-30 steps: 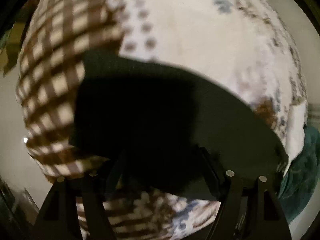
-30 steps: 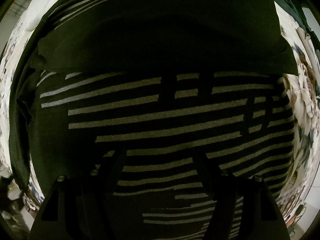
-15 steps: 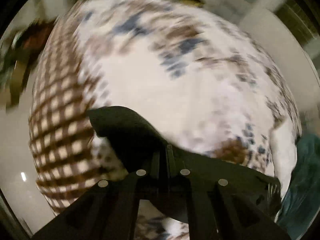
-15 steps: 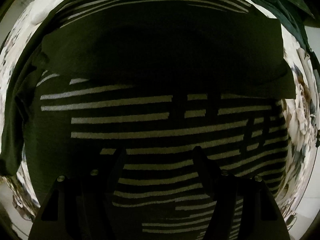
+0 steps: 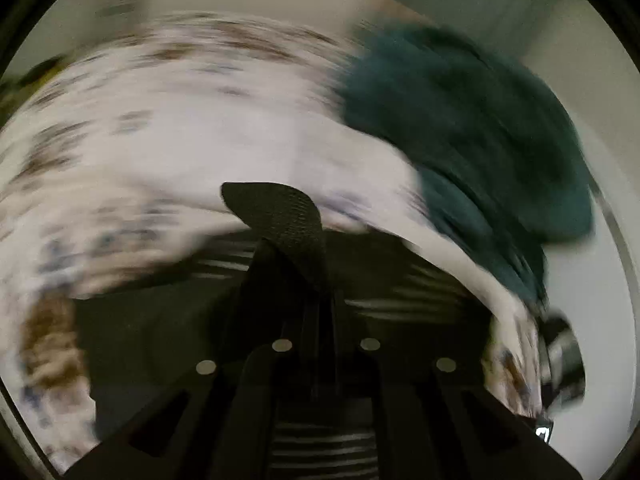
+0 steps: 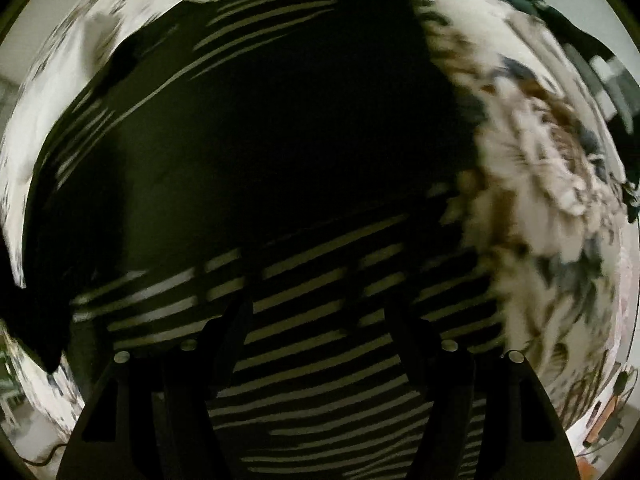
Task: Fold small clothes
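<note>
A dark garment with thin pale stripes (image 6: pixel 304 364) lies spread on a white floral bedspread (image 6: pixel 552 184); a plain dark panel (image 6: pixel 260 152) is folded across its middle. My left gripper (image 5: pixel 320 280) is shut on a dark corner flap of this garment (image 5: pixel 280 212), lifted above the striped part (image 5: pixel 400 304). In the right wrist view my right gripper (image 6: pixel 316 312) stands open straight over the stripes, its fingers apart with nothing pinched between them. Both views are blurred.
A teal garment (image 5: pixel 472 128) is heaped on the bedspread (image 5: pixel 180 128) to the right in the left wrist view. Pale floor shows around the bed edge (image 5: pixel 600 320). Cables lie on the floor at the lower right (image 6: pixel 612 412) of the right wrist view.
My left gripper shut on the garment's dark corner and swung it across toward the striped part. My right gripper stayed open and shifted over the garment, which now sits turned in its view.
</note>
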Available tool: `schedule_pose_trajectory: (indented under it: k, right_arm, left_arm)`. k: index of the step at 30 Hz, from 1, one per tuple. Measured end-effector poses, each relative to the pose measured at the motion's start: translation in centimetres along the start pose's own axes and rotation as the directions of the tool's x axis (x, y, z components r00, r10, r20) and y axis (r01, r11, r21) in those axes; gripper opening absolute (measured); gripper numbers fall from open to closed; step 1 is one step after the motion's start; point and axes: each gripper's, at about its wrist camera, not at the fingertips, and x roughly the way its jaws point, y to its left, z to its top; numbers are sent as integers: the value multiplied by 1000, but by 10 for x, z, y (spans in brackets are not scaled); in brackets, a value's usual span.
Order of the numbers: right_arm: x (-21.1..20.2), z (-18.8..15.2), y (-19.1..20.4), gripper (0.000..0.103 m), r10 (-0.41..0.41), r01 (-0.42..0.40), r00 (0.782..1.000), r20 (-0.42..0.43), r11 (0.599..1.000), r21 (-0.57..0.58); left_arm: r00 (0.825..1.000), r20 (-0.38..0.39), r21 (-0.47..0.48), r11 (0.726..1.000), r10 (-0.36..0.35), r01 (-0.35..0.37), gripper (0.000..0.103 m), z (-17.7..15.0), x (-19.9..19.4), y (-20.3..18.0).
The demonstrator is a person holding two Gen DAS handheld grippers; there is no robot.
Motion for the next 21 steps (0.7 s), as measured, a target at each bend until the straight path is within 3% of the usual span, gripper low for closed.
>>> schedule_pose_trajectory:
  k: [3, 6, 9, 10, 11, 12, 13, 14, 16, 18, 19, 21]
  right_arm:
    - [-11, 26, -60, 70, -24, 24, 1000, 6, 999, 26]
    - [-24, 46, -117, 70, -36, 35, 999, 9, 999, 29]
    - [-40, 69, -176, 70, -2, 2, 1000, 4, 1000, 23]
    - [-45, 77, -195, 70, 12, -12, 1000, 5, 1000, 20]
    - [-51, 85, -213, 70, 27, -27, 1000, 5, 1000, 16]
    - [-57, 93, -230, 70, 42, -42, 999, 7, 999, 13]
    - [-65, 107, -249, 70, 60, -60, 998, 12, 998, 12]
    - [-74, 120, -254, 70, 74, -74, 997, 18, 997, 13]
    - [-91, 142, -286, 70, 104, -104, 994, 31, 994, 13]
    - [-115, 151, -281, 70, 134, -135, 989, 60, 991, 16]
    - [-124, 166, -294, 70, 160, -161, 984, 77, 987, 18]
    - [-134, 185, -290, 70, 195, -197, 976, 96, 980, 16]
  left_arm:
    - [991, -105, 120, 988, -83, 95, 3, -18, 47, -86]
    - [977, -185, 161, 978, -103, 134, 4, -31, 76, -134]
    - [963, -246, 194, 967, -112, 162, 6, -46, 85, -157]
    - [966, -240, 206, 967, -96, 147, 16, -48, 81, -154]
    - [966, -240, 204, 968, -93, 143, 36, -39, 83, -153]
    - [968, -234, 189, 972, -90, 136, 47, -36, 74, -139]
    - [971, -227, 177, 976, -82, 123, 73, -35, 72, -133]
    - [975, -212, 156, 983, -65, 99, 81, -31, 66, -119]
    - [987, -160, 108, 994, -12, 29, 81, -25, 44, -75]
    - [985, -119, 75, 991, 122, -113, 81, -20, 23, -23]
    - [976, -102, 58, 980, 193, -188, 81, -18, 14, 4]
    - [940, -93, 8, 944, 329, -330, 81, -18, -1, 59]
